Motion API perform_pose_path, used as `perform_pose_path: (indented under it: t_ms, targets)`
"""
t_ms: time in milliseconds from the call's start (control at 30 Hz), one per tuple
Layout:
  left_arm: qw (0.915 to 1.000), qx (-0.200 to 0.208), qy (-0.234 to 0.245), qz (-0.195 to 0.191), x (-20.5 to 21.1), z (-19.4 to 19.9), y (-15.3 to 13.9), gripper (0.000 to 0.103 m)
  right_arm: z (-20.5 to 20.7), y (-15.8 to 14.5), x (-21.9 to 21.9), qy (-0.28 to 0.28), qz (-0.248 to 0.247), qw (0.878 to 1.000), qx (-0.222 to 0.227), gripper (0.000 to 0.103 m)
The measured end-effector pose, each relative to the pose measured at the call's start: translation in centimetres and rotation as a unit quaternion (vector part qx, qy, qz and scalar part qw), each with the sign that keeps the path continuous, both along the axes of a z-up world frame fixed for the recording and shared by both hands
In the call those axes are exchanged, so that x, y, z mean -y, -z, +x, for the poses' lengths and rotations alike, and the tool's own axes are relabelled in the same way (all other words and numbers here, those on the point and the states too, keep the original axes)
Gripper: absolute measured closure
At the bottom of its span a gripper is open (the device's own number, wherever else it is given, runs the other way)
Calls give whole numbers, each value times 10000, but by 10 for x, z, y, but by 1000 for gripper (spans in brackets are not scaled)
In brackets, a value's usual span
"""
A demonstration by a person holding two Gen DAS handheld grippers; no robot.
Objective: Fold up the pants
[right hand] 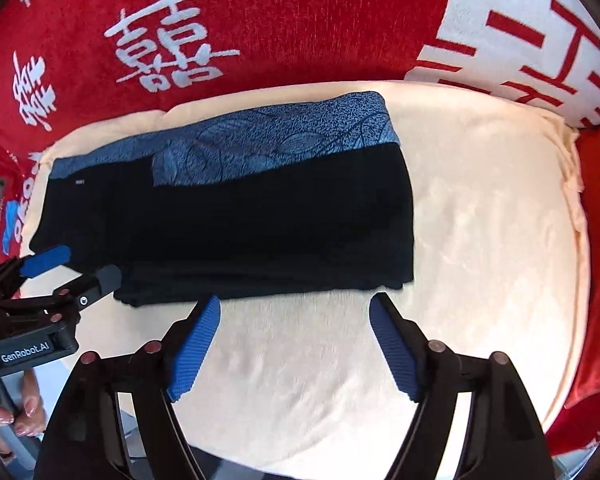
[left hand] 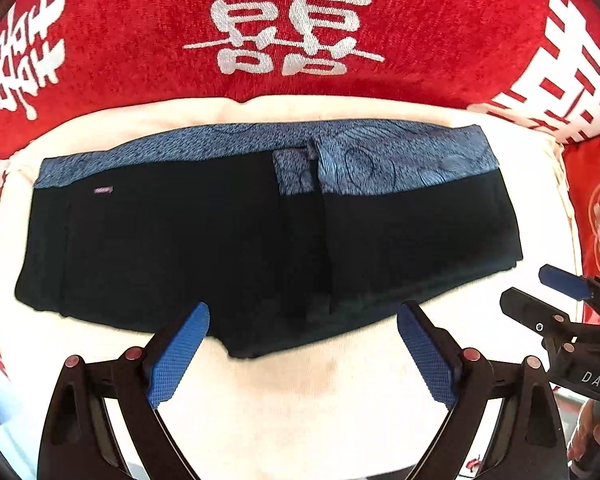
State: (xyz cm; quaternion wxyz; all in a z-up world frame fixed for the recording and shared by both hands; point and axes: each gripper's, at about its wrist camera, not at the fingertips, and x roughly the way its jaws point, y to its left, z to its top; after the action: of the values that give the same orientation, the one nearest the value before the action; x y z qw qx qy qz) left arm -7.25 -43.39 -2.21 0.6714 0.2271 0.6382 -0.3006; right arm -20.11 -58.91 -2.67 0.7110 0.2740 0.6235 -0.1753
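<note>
The pants are black with a blue patterned waistband. They lie folded into a flat rectangle on a cream cushion. They also show in the right wrist view. My left gripper is open and empty, just in front of the near edge of the pants. My right gripper is open and empty, just off the near edge. The right gripper also appears at the right of the left wrist view. The left gripper appears at the left of the right wrist view.
Red pillows with white characters stand behind the cushion, and another red pillow stands at the right. The cream cushion is bare to the right of the pants. A hand holds the left gripper.
</note>
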Motion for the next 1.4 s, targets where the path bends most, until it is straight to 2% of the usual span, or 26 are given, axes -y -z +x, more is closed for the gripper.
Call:
perform_pose_path:
  t_ms: [200,400,567,1067,1400]
  targets:
    - [10000,46,15,-7,-18,-8,-25,7,-11,-34,-21,-131,-353,9992,-164,19]
    - [9997,223,-71,49,-46,-6,-52,7,-4,-61,-45,-359,-551,9976,-202,19]
    - [9997,212,-133,-4,-64,-4,-64,7,5,-80,-65,-605,-700,9955,-185,19]
    - [9980,321,-500,-198,-101,5,-88,7,28,-107,-103,-1033,-954,9899,-178,19]
    - [9962,704,-518,-63,-105,6,-116,7,22,-121,-106,-896,-892,9919,-102,19]
